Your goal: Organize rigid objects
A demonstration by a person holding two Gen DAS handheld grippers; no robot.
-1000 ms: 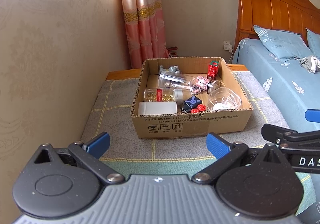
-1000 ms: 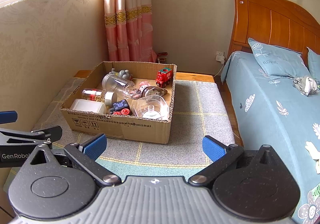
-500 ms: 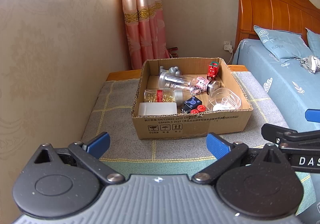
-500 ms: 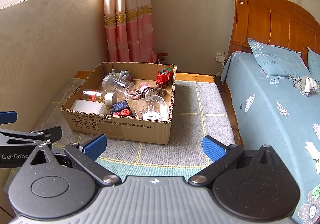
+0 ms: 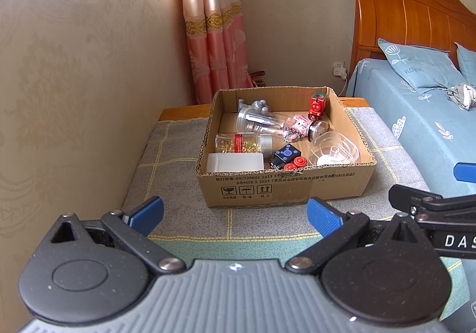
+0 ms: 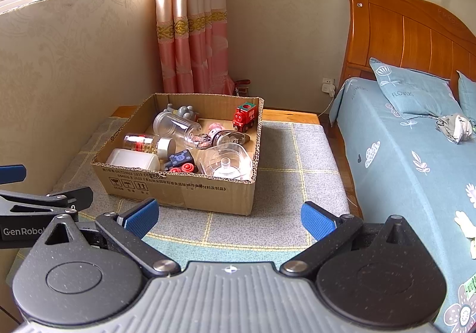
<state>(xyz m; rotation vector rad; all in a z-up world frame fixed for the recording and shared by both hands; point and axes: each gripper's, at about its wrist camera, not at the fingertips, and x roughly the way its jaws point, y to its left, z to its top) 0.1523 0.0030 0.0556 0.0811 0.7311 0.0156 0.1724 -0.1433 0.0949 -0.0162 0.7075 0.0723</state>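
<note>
Your rigid objects all lie inside the cardboard box (image 5: 285, 184). It sits on a grey checked mat (image 5: 166, 160) over a low wooden platform, beside the bed (image 6: 401, 154).

In the box:
- a white tub (image 5: 235, 162) in the near left corner
- a capsule bottle (image 5: 242, 143) lying on its side behind the tub, its long axis across the box
- a clear jar (image 5: 261, 122) lying tilted further back, with a grey toy (image 5: 258, 105) behind it
- a red toy train (image 5: 316, 105) upright in the far right corner
- a clear lidded container (image 5: 333, 150) in the near right corner
- a dark blue toy with red wheels (image 5: 286, 157) between the tub and that container
- a small pink thing by the jar's mouth, too small to name

Nothing lies loose on the mat. That fits either a box already packed or one about to be sorted out, and the scene does not say which.

The box lies straight ahead of your left tongs (image 5: 235, 211) and ahead and to the left of your right tongs (image 6: 229, 215). Both are low over the mat's near edge, short of the box. The left is nearer the tub and bottle, the right nearer the clear container and train.

Both tongs stand wide apart with nothing between them.
</note>
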